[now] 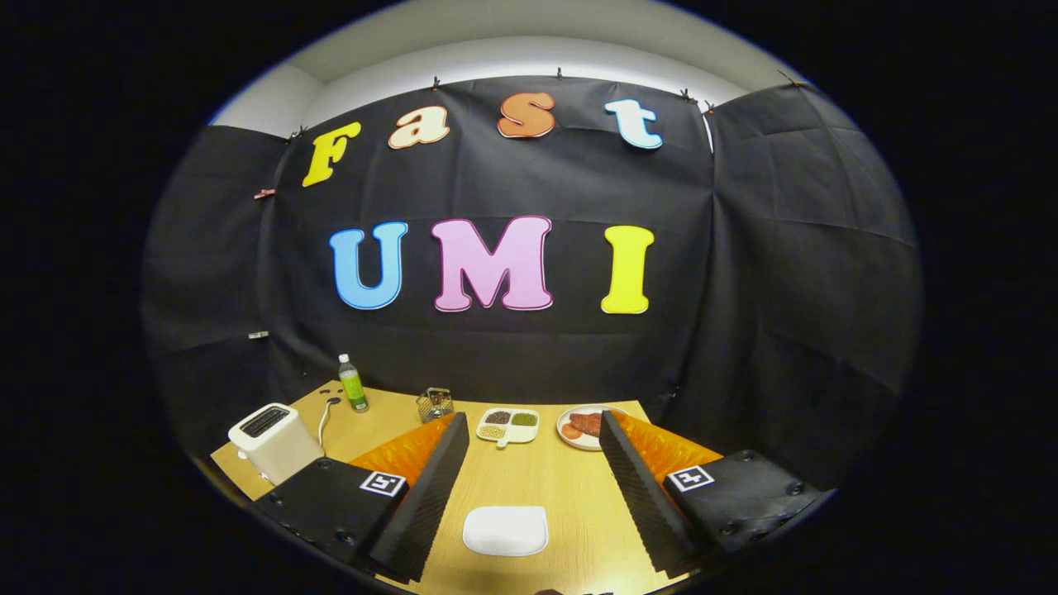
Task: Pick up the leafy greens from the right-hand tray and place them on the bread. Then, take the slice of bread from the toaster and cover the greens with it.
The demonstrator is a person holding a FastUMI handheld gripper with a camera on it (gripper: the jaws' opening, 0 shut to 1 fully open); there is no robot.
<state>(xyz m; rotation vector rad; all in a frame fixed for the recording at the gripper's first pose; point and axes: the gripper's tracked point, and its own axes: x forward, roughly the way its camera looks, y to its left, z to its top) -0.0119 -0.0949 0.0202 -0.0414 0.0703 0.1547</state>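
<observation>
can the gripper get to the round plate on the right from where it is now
Probably yes. The gripper is open and holds nothing, and the round plate lies on the table beyond the fingers, just past the right finger's tip. Bare table leads up to it; the divided tray sits beside it, apart.

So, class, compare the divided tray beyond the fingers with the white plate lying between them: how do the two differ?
The divided tray is split into compartments holding dark, pale and green fillings; the plate is one undivided surface with nothing on it. The tray lies beyond the open hand-held gripper, near the booth wall; the plate sits between its fingers, nearer the camera. Both are white with rounded corners and rest flat on the wooden table.
</observation>
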